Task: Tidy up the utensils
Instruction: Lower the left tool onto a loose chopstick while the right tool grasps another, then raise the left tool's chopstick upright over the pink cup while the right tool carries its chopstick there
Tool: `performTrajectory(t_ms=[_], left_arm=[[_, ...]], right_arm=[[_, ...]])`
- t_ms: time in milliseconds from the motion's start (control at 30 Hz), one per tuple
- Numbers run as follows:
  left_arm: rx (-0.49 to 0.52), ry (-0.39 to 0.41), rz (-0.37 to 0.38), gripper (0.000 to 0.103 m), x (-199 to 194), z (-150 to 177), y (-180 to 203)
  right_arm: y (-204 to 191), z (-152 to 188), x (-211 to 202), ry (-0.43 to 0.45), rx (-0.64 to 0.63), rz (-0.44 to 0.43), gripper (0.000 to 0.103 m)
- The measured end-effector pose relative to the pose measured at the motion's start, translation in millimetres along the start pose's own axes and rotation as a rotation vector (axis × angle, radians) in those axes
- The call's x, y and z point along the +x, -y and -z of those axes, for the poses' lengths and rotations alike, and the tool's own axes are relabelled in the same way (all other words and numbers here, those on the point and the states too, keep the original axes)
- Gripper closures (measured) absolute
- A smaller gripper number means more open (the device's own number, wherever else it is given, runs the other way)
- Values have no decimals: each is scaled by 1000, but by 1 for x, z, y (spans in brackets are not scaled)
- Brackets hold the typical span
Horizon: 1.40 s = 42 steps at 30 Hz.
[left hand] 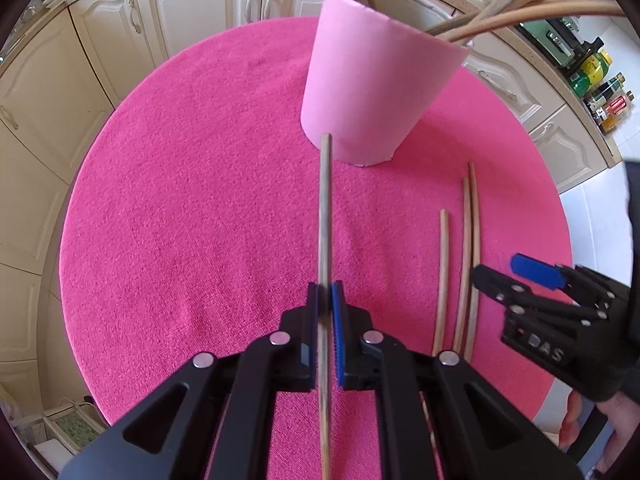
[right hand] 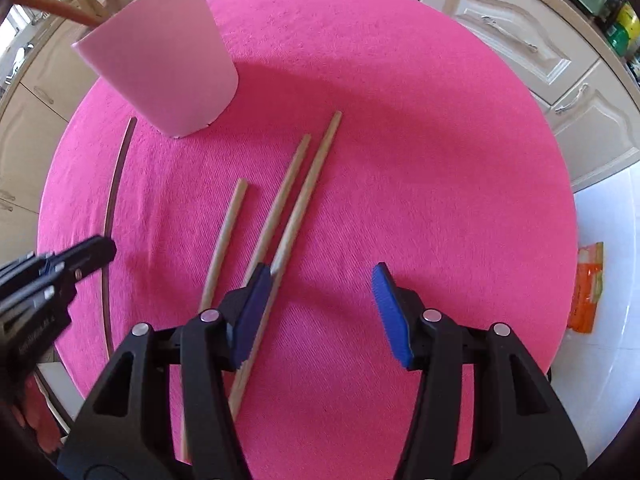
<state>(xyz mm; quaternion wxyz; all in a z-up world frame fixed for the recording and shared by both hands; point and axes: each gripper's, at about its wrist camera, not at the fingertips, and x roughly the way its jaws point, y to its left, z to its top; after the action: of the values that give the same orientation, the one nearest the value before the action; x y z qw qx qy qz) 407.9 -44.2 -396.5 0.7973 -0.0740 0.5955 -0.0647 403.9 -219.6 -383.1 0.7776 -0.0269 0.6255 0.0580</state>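
Observation:
My left gripper (left hand: 325, 292) is shut on one wooden chopstick (left hand: 326, 200), held above the cloth with its tip towards the base of the pink cup (left hand: 372, 88). Several chopsticks (left hand: 520, 12) stand in that cup. Three more chopsticks (left hand: 466, 260) lie side by side on the pink tablecloth (left hand: 200, 200), to the right. My right gripper (right hand: 320, 272) hangs open over them. Its left finger covers the middle one, and the longest chopstick (right hand: 308, 188) runs just inside that pad, untouched. In the right wrist view the cup (right hand: 168, 64) is at the upper left and the left gripper (right hand: 96, 252) is at the left edge.
The round table ends close by on all sides. Cream cabinets (left hand: 192, 12) ring it, and bottles (left hand: 600, 80) stand on the counter at the right. An orange packet (right hand: 586, 292) lies on the white floor. A person's hand (left hand: 580, 420) holds the right gripper.

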Motion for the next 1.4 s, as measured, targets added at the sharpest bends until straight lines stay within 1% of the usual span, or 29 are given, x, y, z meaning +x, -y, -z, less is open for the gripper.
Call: performTrajectory(t_ms=[33, 100, 200, 267, 367, 433, 567, 633, 700, 767, 800, 933, 967, 1000, 1033, 1067, 1200, 1267, 1333, 1400], left_arm=[[3, -1, 1, 96, 0, -1, 0], [7, -4, 5, 96, 0, -2, 2], [13, -2, 11, 96, -2, -4, 2], [13, -1, 21, 96, -2, -4, 1], [18, -5, 31, 96, 0, -3, 0], [6, -11, 54, 96, 2, -3, -1], [-19, -37, 67, 96, 7, -6, -5], [-13, -39, 70, 91, 9, -8, -4], [11, -59, 34, 84, 13, -12, 1], [24, -84, 29, 84, 19, -15, 4], [39, -83, 17, 84, 20, -16, 7], [67, -78, -18, 84, 23, -17, 15], [71, -76, -29, 86, 23, -17, 16], [79, -74, -48, 95, 24, -18, 17], [84, -69, -59, 96, 24, -18, 17], [72, -67, -48, 96, 23, -17, 17], [39, -39, -20, 97, 18, -14, 10], [33, -4, -9, 97, 9, -9, 7], [14, 33, 8, 97, -1, -7, 2], [-14, 83, 25, 97, -13, -4, -3]], right_arm=[[-3, -2, 3, -11, -2, 7, 61], [-7, -4, 3, -11, -17, 29, 65], [-3, -4, 2, -21, -9, 15, 82], [8, -5, 1, -39, 15, -16, 90], [21, -9, 3, -65, 38, -65, 96], [32, -14, 6, -77, 43, -88, 96], [45, -17, 10, -94, 59, -121, 96], [45, -17, 10, -98, 56, -118, 96], [46, -18, 11, -103, 49, -112, 96], [42, -16, 9, -107, 52, -113, 96], [43, -17, 9, -110, 51, -115, 96], [41, -18, 12, -109, 42, -122, 96], [41, -17, 13, -110, 42, -126, 96], [42, -18, 14, -109, 42, -130, 96], [43, -17, 14, -107, 41, -135, 96], [45, -16, 13, -103, 41, -141, 96], [51, -9, 4, -45, 40, -167, 97], [52, -5, -4, -11, 50, -188, 97], [58, -2, -15, 45, 69, -236, 97], [64, 2, -30, 115, 98, -254, 97]])
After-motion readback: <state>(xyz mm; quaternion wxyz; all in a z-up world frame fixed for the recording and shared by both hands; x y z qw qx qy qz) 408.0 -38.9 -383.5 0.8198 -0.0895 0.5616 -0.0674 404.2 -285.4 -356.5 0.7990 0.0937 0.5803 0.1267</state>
